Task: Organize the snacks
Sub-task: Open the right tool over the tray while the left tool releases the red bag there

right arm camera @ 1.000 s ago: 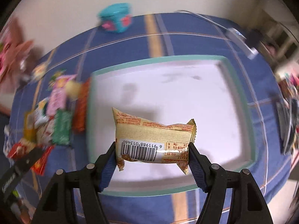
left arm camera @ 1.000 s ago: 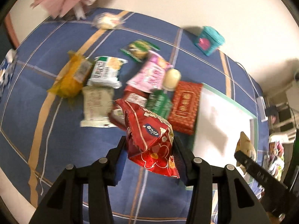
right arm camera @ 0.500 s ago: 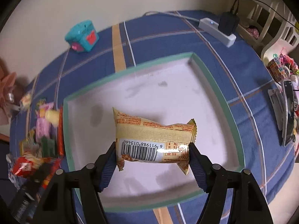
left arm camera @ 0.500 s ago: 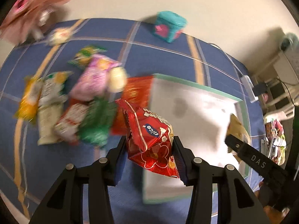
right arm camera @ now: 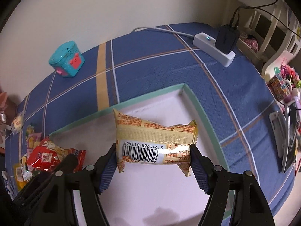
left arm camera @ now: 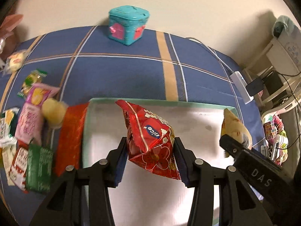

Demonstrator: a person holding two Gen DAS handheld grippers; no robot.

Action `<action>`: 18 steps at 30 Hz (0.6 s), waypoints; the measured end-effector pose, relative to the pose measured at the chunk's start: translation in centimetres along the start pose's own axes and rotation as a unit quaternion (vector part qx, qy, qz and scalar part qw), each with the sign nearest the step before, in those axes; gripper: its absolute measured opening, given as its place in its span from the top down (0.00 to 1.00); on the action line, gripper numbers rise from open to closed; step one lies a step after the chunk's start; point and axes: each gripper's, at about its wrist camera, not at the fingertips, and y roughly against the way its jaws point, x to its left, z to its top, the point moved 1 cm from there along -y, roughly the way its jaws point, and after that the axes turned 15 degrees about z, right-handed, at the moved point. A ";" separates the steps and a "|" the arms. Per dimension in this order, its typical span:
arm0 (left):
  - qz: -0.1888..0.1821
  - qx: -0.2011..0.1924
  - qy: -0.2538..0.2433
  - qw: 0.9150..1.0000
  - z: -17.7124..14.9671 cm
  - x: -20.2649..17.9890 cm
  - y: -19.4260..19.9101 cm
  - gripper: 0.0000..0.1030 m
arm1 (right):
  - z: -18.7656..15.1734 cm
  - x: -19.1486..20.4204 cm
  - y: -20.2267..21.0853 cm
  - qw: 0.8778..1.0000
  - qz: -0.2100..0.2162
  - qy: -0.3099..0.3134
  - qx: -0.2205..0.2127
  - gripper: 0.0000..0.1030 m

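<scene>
We have two grippers in play and one snack in each. The left gripper (left arm camera: 150,162) has its blue pads pressed on the sides of one red packet (left arm camera: 150,139), crumpled and tilted, hanging above the white floor of the tray (left arm camera: 197,106). The right gripper (right arm camera: 153,162) is clamped on one yellow packet (right arm camera: 154,143), held lengthwise across the fingers with the barcode facing us; its jaws have just been easing wider, with the yellow packet between them and the pads touching both ends. It too hangs over the tray, near the far right corner of the green rim.

One tray, then, white inside with a green rim, sitting on the blue checked tablecloth (left arm camera: 116,71), and we see nothing lying on its floor. From the left wrist view the right gripper's black finger shows at the tray's right edge, the yellow packet poking out above it.

Along the tray's left edge we have the pile still on the cloth: one red box (left arm camera: 70,137) right against the rim, one green packet (left arm camera: 38,171) beside it, one pink packet (left arm camera: 31,120) and one pale round snack (left arm camera: 52,113). More wrappers lie further left, too blurred for us to count.

At the far edge of the table stands one teal box (left arm camera: 128,26). Near the far right corner lies one white power strip (right arm camera: 214,48) with one black adapter (right arm camera: 226,37) plugged in.
</scene>
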 end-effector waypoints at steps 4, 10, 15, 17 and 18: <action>0.011 -0.005 -0.001 1.000 0.2 -0.1 0.0 0.30 | 0.8 -1.1 0.3 1.000 -0.019 -0.006 -0.018 0.09; 0.017 0.003 0.004 1.000 0.2 0.7 1.1 0.20 | 0.7 -2.1 0.5 0.999 -0.011 -0.030 -0.009 0.05; 0.074 0.009 0.010 0.997 0.2 2.5 1.4 0.03 | 0.0 -1.8 0.8 1.000 -0.019 -0.019 -0.002 0.00; 0.090 0.009 0.016 0.996 0.1 3.4 1.5 0.02 | -0.3 -1.5 1.0 1.000 -0.024 -0.016 -0.001 0.00; 0.092 0.009 0.019 0.996 0.0 3.9 1.6 0.02 | -0.5 -1.3 1.1 1.000 -0.025 -0.015 -0.001 0.00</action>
